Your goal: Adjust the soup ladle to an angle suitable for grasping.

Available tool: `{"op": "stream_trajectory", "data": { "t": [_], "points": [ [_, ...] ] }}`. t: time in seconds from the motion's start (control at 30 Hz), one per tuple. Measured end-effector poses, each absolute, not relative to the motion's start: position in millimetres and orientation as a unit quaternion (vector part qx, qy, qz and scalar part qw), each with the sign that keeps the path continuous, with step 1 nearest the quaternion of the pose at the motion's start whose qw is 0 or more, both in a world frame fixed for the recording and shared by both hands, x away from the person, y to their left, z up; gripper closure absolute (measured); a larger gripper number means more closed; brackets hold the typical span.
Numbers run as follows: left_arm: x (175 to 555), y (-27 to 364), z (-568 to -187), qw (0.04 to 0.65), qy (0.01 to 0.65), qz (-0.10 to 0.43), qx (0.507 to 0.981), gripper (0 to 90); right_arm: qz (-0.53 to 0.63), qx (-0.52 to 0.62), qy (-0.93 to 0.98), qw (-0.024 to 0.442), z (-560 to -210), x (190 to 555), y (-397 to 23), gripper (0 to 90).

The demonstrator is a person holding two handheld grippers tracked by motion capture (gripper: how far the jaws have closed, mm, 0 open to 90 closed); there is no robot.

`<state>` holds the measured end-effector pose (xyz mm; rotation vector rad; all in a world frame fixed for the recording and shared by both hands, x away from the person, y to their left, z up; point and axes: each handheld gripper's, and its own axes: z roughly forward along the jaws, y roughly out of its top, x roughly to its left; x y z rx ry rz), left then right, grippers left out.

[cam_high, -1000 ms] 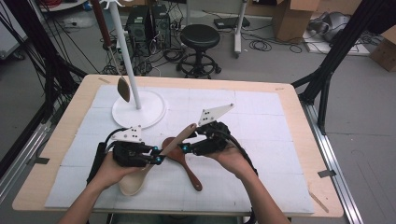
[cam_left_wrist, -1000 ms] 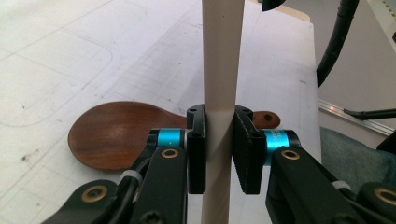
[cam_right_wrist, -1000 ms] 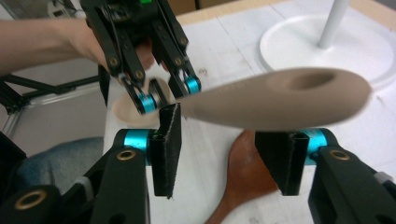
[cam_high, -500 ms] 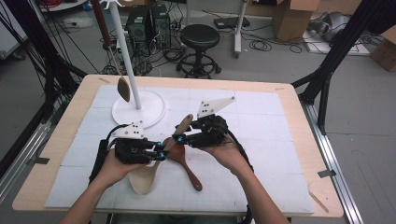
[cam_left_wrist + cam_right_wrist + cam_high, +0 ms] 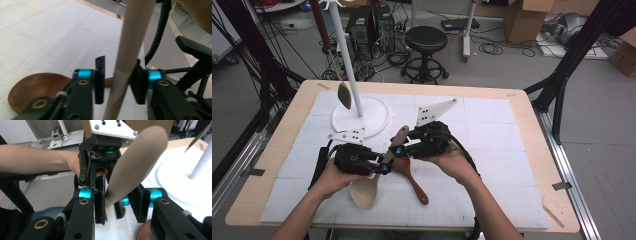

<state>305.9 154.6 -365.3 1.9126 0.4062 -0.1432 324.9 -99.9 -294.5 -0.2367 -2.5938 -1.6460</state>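
High view showed the light wooden spatula [image 5: 362,192] just left of centre in the lower half of the frame. Its blade was low over the bench [image 5: 512,150] and its handle slanted up toward the upper right. That made the long axis a diagonal, blade end nearest the person. The left hand-held gripper [image 5: 381,168] and right hand-held gripper [image 5: 396,151] both straddled the handle. A dark wooden spoon [image 5: 412,175] lay flat just beside it, and a white stand [image 5: 359,117] stood at the upper left.

Left gripper view had the handle [image 5: 130,37] rising steeply between the jaws of the hand-held gripper [image 5: 117,75]. They had just been opening; a gap showed on the left side, so they stood apart around it. The dark spoon's bowl [image 5: 35,87] sat at the lower left.

Right gripper view had the rounded handle end [image 5: 135,162] pointing to the upper right. The jaws of the hand-held gripper [image 5: 120,195] had just been closing, yet stood apart, a gap showing on the right.

To my eye this was a handover. The right should clamp squarely across the handle before the left lets go fully, or the spatula could swing or drop.
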Motion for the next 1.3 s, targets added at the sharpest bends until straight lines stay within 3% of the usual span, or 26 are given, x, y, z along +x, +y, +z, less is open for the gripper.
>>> {"op": "stream_trajectory", "data": {
  "t": [0.3,0.67,0.8,1.03,1.17,1.3],
  "points": [
    [302,151,-360,0.552,0.174,-0.02,0.815,76.6,-0.534,-0.108,-0.839,0.001,-294,322,-92,62.0],
    [300,149,-353,0.561,0.181,0.007,0.808,76.9,-0.546,-0.114,-0.83,-0.006,-290,321,-92,69.1],
    [300,151,-352,0.563,0.174,-0.001,0.808,76.6,-0.553,-0.109,-0.826,0.014,-290,323,-92,72.0],
    [304,159,-350,0.585,0.178,-0.033,0.791,63.9,-0.564,-0.083,-0.821,0.036,-288,322,-93,74.5],
    [305,161,-349,0.595,0.169,-0.039,0.785,70.3,-0.573,-0.076,-0.815,0.038,-288,323,-95,74.9],
    [300,157,-346,0.59,0.164,-0.009,0.79,75.7,-0.573,-0.082,-0.815,0.031,-287,324,-95,74.7]
  ]
}}
